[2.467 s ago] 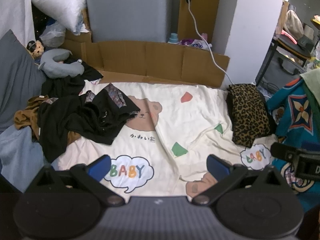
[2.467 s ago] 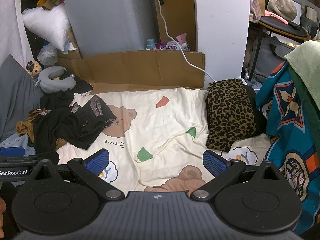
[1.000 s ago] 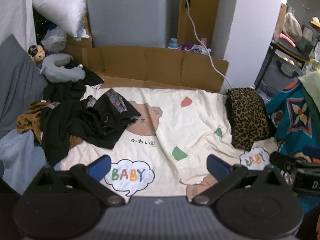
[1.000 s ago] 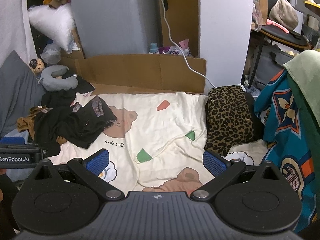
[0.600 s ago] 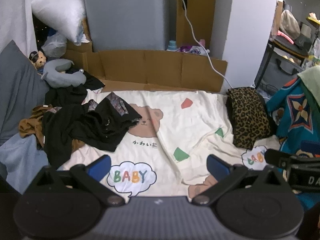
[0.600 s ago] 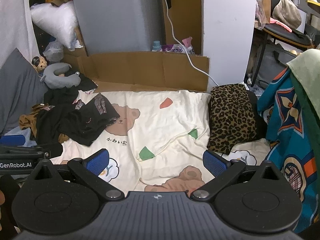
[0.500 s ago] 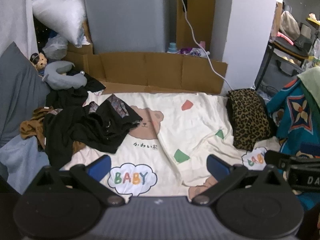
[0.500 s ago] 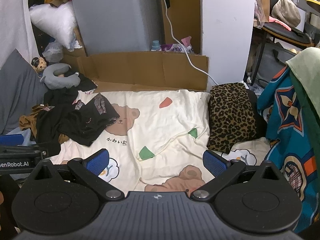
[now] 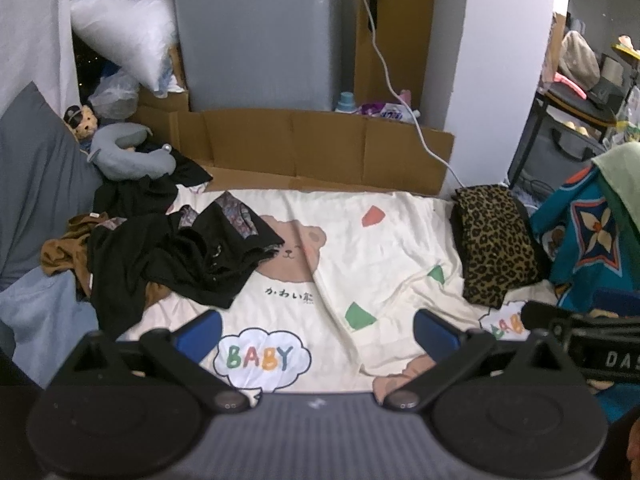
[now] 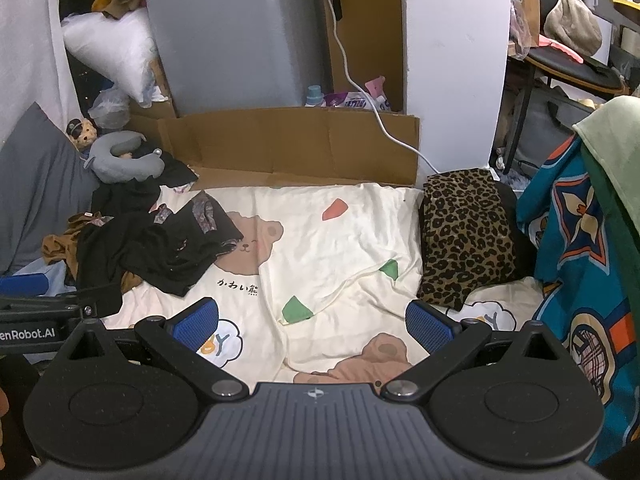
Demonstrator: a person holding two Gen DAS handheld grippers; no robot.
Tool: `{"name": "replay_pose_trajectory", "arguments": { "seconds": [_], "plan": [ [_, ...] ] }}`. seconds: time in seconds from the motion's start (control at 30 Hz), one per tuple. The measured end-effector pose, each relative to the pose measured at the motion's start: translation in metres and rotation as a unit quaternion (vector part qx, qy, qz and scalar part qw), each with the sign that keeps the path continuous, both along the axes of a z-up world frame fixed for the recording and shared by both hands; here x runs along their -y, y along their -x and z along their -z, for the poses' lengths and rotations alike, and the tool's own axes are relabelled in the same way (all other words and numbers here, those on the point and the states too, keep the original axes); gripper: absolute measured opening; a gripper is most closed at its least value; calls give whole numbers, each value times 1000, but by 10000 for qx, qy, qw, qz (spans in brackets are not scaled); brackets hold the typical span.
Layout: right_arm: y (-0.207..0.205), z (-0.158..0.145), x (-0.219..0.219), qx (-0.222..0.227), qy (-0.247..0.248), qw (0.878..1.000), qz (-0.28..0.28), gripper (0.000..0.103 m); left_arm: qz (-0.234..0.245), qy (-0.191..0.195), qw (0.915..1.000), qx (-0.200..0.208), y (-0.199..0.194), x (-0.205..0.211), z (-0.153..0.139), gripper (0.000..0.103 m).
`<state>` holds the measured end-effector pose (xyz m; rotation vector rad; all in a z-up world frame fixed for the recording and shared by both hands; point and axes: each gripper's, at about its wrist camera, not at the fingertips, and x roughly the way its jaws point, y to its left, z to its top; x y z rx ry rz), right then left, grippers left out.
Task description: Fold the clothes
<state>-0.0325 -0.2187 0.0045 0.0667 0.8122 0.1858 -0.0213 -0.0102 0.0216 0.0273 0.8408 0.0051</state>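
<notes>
A heap of black clothes lies crumpled at the left of a cream bear-print sheet; it also shows in the right wrist view. A folded leopard-print garment lies at the sheet's right edge, also in the right wrist view. My left gripper is open and empty, held above the sheet's near edge. My right gripper is open and empty, beside it to the right. Neither touches any cloth.
A brown garment and a light blue cloth lie left of the heap. A grey pillow and neck pillow are at far left. Cardboard lines the back. A teal patterned blanket hangs at right.
Both grippers have drawn back and risen slightly, so the bed sits a little lower and farther in view. Both stay open. No cloth has moved.
</notes>
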Motion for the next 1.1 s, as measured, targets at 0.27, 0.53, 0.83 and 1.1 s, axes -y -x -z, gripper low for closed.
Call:
{"name": "replay_pose_trajectory", "arguments": {
  "seconds": [0.27,0.53,0.83,1.1],
  "plan": [
    [1,-6,6,35,-128,9999,60,103,88,24,10000,23,2,-5,-6,103],
    [3,-16,3,206,-166,9996,-10,102,144,-13,9998,130,-1,-7,-14,102],
    [-3,-14,-3,206,-98,9997,2,101,168,125,9998,48,-13,-9,-10,101],
    [-11,-12,-5,254,-163,9994,165,101,167,271,9995,-41,-23,-15,-7,101]
  ]
}}
